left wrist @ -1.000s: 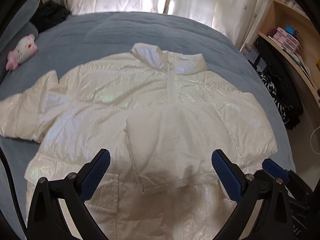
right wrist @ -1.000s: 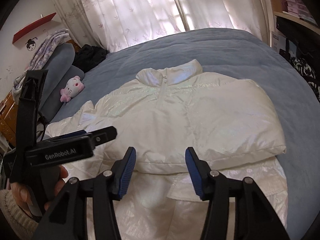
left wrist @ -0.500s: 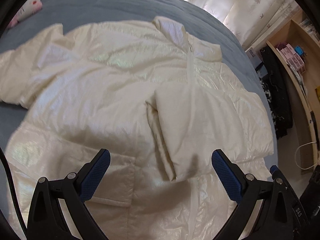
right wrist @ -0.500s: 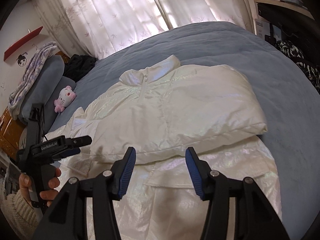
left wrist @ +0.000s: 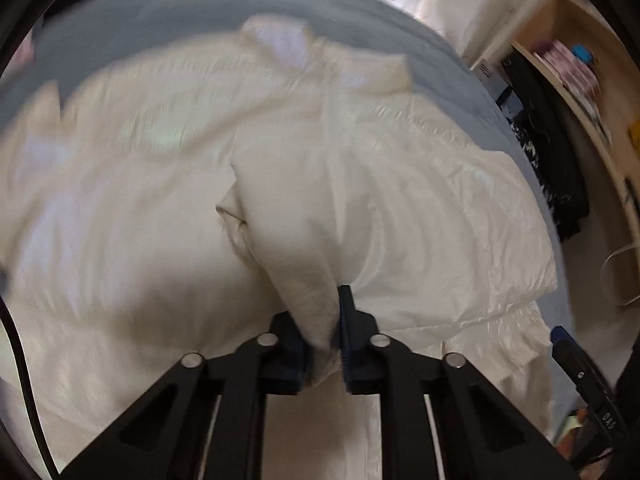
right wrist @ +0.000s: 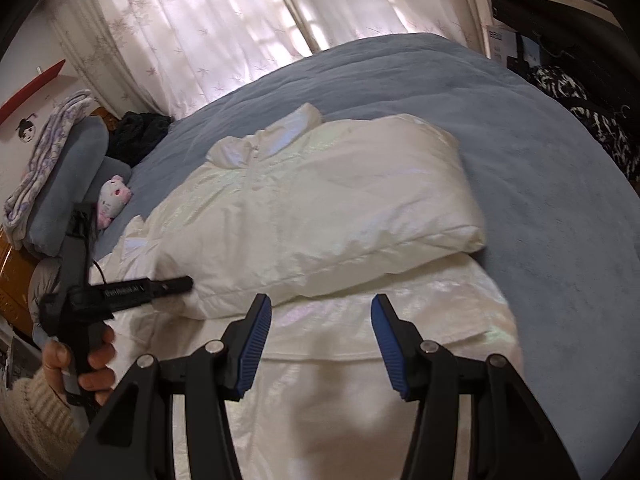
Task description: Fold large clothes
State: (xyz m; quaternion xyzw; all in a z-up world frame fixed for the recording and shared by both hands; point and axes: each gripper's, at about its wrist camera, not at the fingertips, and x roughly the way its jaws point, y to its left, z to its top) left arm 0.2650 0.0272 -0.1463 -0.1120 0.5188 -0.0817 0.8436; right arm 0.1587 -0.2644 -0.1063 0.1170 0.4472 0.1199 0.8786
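A shiny cream-white padded jacket (left wrist: 152, 184) lies front-up on the bed, collar at the far end. Its right sleeve (left wrist: 420, 216) is folded across the chest, and the other sleeve spreads out to the left. My left gripper (left wrist: 329, 320) is shut on the near end of that folded sleeve, with a bunch of white fabric pinched between its blue pads. In the right wrist view the jacket (right wrist: 320, 208) fills the middle. My right gripper (right wrist: 320, 316) hovers open over the lower hem, nothing between its fingers. A hand (right wrist: 92, 364) holds the left gripper's handle at the left.
The grey-blue bed cover (right wrist: 540, 208) spreads around the jacket. A pink-and-white plush toy (right wrist: 113, 196), a grey pillow (right wrist: 76, 176) and dark clothing (right wrist: 140, 132) sit at the far left. Curtains (right wrist: 240, 24) hang behind. A wooden shelf (left wrist: 576, 80) with black bags stands on the right.
My left gripper has dropped onto the folded sleeve and gone from wide open to shut on its near end. The right gripper stayed open and shifted sideways over the hem.
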